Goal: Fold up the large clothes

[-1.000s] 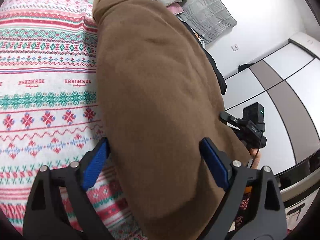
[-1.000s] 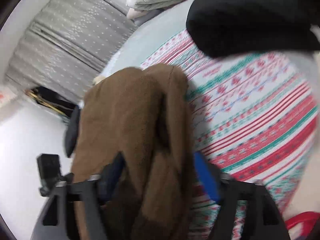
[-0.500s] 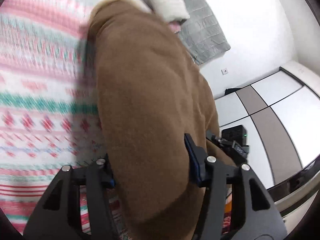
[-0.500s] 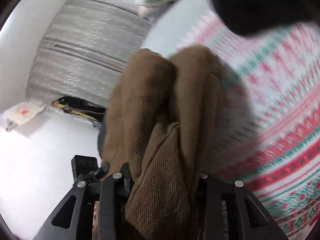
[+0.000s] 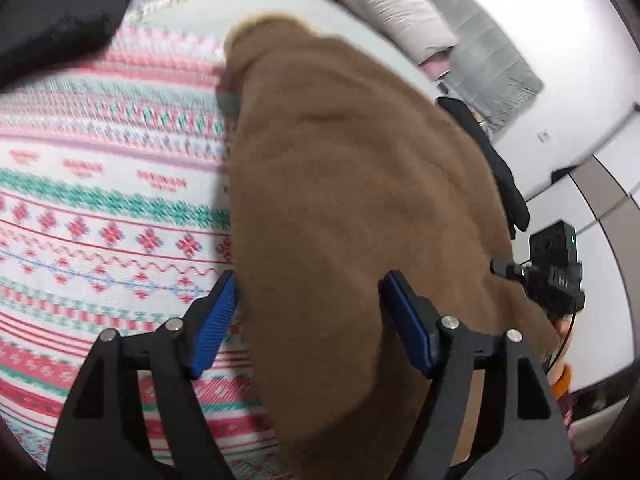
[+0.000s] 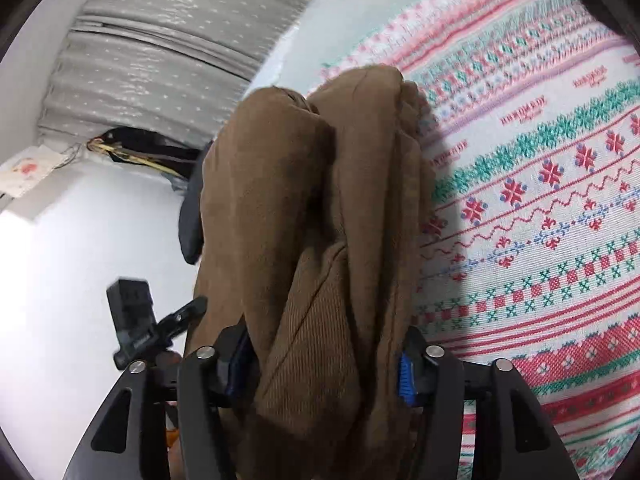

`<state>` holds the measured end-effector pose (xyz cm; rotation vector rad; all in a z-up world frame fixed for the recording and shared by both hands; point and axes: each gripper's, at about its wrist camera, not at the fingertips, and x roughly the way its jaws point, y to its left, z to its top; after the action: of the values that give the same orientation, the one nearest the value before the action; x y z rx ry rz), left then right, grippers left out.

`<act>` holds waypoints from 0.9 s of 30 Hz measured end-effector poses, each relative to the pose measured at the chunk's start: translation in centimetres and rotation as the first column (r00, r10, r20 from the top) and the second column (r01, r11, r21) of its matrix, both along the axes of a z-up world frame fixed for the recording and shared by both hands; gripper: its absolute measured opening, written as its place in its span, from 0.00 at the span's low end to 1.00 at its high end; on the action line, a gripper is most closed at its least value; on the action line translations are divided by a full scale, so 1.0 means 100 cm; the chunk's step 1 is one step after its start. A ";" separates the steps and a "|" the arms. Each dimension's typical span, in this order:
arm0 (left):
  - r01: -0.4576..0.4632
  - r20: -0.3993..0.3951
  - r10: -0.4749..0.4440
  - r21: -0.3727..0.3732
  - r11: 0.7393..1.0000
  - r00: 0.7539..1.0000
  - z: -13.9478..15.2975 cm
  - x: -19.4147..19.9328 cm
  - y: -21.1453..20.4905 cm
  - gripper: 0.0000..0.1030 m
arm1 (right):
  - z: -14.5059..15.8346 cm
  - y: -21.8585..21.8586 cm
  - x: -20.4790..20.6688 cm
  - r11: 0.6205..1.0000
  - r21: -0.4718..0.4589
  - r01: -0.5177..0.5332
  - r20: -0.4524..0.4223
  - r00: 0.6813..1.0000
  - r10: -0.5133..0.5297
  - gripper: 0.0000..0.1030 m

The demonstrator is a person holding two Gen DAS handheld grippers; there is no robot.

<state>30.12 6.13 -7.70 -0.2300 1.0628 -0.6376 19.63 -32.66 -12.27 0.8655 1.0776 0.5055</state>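
Both jaws are opening: the left hand-held gripper (image 5: 308, 312) and right hand-held gripper (image 6: 324, 354) are straddling the folded brown fleece coat (image 5: 352, 184); they should be releasing evenly, flat on the patterned bed cover (image 5: 100, 200).

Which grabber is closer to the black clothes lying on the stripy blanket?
Probably left. The left gripper, jaws opening around the brown coat, has the black garment up ahead. The right gripper, opening around the coat's bunched end, doesn't show it.

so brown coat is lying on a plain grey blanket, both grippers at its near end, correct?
Not plain grey. The left wrist view shows the blanket is white with red and green knitted-style bands. The brown coat does lie on it, with both grippers at its near end.
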 end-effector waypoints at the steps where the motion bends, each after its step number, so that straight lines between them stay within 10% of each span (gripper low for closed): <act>1: -0.008 0.034 0.007 0.011 1.000 0.999 0.006 -0.006 0.000 0.73 | 0.007 -0.001 -0.003 1.000 -0.030 0.007 0.009 1.000 -0.006 0.58; 10: 0.111 0.351 -0.112 0.023 0.994 0.930 0.052 -0.082 -0.008 0.72 | 0.091 0.013 -0.065 0.962 -0.269 0.039 0.221 0.975 0.022 0.60; 16: 0.189 0.346 -0.185 0.021 0.982 0.920 0.052 -0.102 -0.024 0.67 | 0.087 0.069 -0.066 0.943 -0.315 -0.104 0.168 0.972 0.164 0.57; 19: 0.207 0.325 -0.196 0.001 0.978 0.925 0.048 -0.102 -0.031 0.59 | 0.077 0.087 -0.064 0.894 -0.431 -0.121 0.128 0.973 0.193 0.18; 23: 0.257 0.320 -0.246 0.008 0.966 0.915 0.047 -0.117 -0.038 0.58 | 0.092 0.064 -0.077 0.922 -0.388 -0.023 0.259 0.957 0.133 0.14; 27: 0.316 0.338 -0.325 0.085 0.945 0.883 0.023 -0.136 -0.053 0.58 | 0.050 0.050 -0.081 0.905 -0.425 -0.020 0.135 0.987 0.085 0.14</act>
<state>16.47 0.83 -5.35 0.0882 0.7682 -0.9248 11.55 -27.69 -7.25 0.4086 1.0214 0.3553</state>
